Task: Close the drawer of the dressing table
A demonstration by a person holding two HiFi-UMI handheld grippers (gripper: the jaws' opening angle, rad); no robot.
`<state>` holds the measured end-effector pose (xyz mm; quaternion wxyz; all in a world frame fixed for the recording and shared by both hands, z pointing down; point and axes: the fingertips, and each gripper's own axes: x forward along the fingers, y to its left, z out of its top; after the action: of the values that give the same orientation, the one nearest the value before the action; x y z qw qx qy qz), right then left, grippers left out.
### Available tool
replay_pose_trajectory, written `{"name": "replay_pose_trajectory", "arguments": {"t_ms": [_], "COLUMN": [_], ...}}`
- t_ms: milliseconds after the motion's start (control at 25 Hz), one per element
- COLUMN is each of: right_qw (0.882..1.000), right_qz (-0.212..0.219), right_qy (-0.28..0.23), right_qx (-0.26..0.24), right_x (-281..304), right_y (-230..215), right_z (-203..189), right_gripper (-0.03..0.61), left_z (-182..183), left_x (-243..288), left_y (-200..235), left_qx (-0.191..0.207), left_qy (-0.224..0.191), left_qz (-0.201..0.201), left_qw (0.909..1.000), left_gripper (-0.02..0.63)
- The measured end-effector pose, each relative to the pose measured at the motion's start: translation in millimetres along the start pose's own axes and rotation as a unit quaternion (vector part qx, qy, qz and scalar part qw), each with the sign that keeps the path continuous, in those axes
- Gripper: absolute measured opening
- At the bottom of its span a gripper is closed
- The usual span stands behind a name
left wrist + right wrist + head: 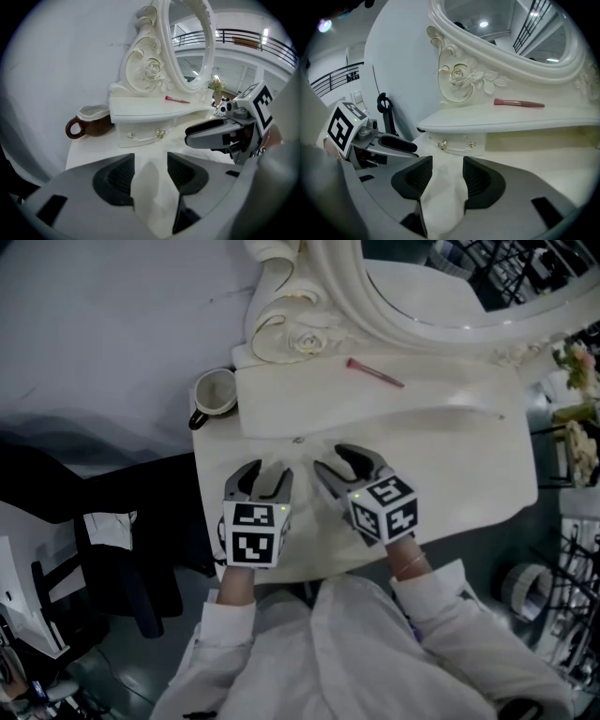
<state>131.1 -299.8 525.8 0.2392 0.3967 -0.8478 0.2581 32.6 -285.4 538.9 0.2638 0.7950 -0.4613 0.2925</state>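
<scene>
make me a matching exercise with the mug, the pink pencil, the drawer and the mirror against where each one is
Things:
1 mug
2 pink pencil
3 drawer
4 mirror

Places:
a lying on top of the shelf
b under the shelf
c at the left end of the table, beside the shelf
d rising behind the shelf

Pairs: 1-c; 2-a; 3-b; 4-d

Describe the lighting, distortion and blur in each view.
Head view: dim, cool light, with the white dressing table the brightest area and little distortion. Left gripper view: strong fisheye bending and black corners, the left gripper soft up close, and the mirror reflecting lit railings. Right gripper view: the same fisheye vignette, a bright glint in the mirror, and a blurred left edge.
</scene>
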Motion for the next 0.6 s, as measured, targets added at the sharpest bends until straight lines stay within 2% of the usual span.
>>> {"name": "replay_pose_trajectory", "arguments": {"t_ms": [120, 240, 400, 600], "right_qw": [1.000, 0.999, 0.997, 0.993], "right_qz": [0.017, 0.037, 0.080, 0.109], "right_qy": [-0.006, -0.011, -0.019, -0.012], "right_qx": [0.020, 0.015, -0.007, -0.053], "right_x": [-6, -13, -26, -49], "right_y": [9, 20, 45, 62], "right_z": [3, 10, 23, 36], "right_gripper": [0.196, 0.196, 0.196, 0.195], "left_z": [0, 8, 24, 39], "left_x": [-7, -19, -40, -66], "left_y": [-11, -18, -27, -46], "left_qx": [0.004, -0.001, -0.002, 0.004], "left_qy": [-0.006, -0.026, -0.066, -0.087], "left_qz": [-0.030, -0.059, -0.085, -0.114], "left_qw": [0.9995, 0.9979, 0.9942, 0.9896], "left_gripper": [0.218, 0.218, 0.218, 0.218]}}
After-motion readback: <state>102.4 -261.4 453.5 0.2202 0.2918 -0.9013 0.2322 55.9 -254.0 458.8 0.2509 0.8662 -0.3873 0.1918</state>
